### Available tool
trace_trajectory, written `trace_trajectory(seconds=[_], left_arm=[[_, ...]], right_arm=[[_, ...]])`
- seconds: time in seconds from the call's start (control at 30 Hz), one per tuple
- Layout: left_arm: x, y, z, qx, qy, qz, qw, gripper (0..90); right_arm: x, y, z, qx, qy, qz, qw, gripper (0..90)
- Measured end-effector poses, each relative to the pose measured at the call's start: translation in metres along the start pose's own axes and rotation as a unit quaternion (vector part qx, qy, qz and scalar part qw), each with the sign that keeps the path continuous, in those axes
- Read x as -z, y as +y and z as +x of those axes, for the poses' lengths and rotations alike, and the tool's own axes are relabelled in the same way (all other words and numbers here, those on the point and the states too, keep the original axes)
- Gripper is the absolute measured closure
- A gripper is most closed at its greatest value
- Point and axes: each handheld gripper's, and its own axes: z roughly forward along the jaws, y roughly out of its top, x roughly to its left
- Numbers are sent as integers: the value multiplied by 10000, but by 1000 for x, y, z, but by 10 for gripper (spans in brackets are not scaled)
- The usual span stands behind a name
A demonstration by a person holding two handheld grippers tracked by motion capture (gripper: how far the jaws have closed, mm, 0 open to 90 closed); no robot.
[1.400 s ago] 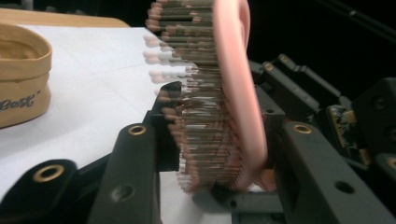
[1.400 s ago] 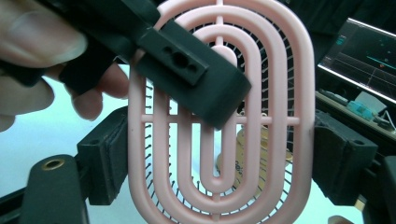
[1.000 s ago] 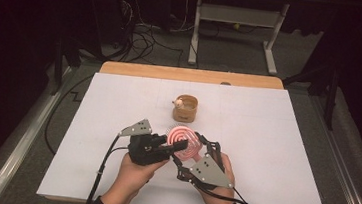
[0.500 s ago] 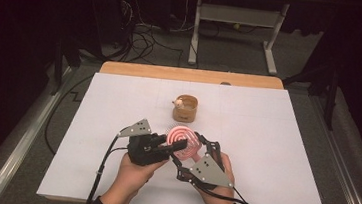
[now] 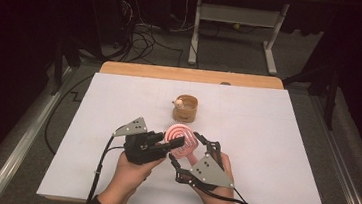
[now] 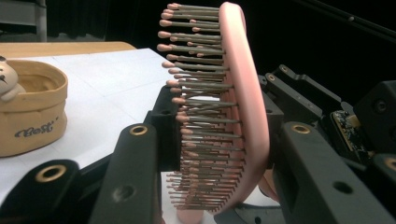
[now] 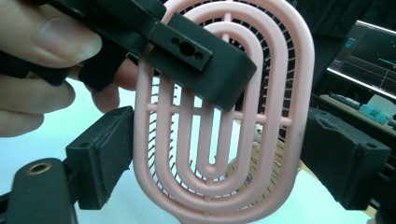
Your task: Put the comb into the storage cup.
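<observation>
Over the white table, left tongs pinch the pink hairbrush; right tongs, just widening, straddle it.

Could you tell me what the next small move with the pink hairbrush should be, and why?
Probably draw the right gripper back from the hairbrush. Its fingers have just been opening and now stand off the brush's edges, while the left gripper is shut on the brush head, so the left hand can then carry it alone, perhaps toward the small basket.
</observation>
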Motion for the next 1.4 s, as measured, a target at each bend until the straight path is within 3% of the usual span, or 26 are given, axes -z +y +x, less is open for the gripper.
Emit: trace_trajectory(seconds=[0.47,0.87,1.13,1.4], left_arm=[[10,5,1,-90,125,-184,9997,629],[15,7,2,-183,263,-232,9992,629],[17,8,1,-217,314,-276,9989,630],[21,9,2,-289,433,-290,9982,630]], right_arm=[[-1,0,-2,-134,116,78,9998,125],[-5,-6,-11,-601,298,269,9974,2],[-1,-13,-18,-866,450,362,9946,1],[4,-18,-26,-978,425,456,9932,1]])
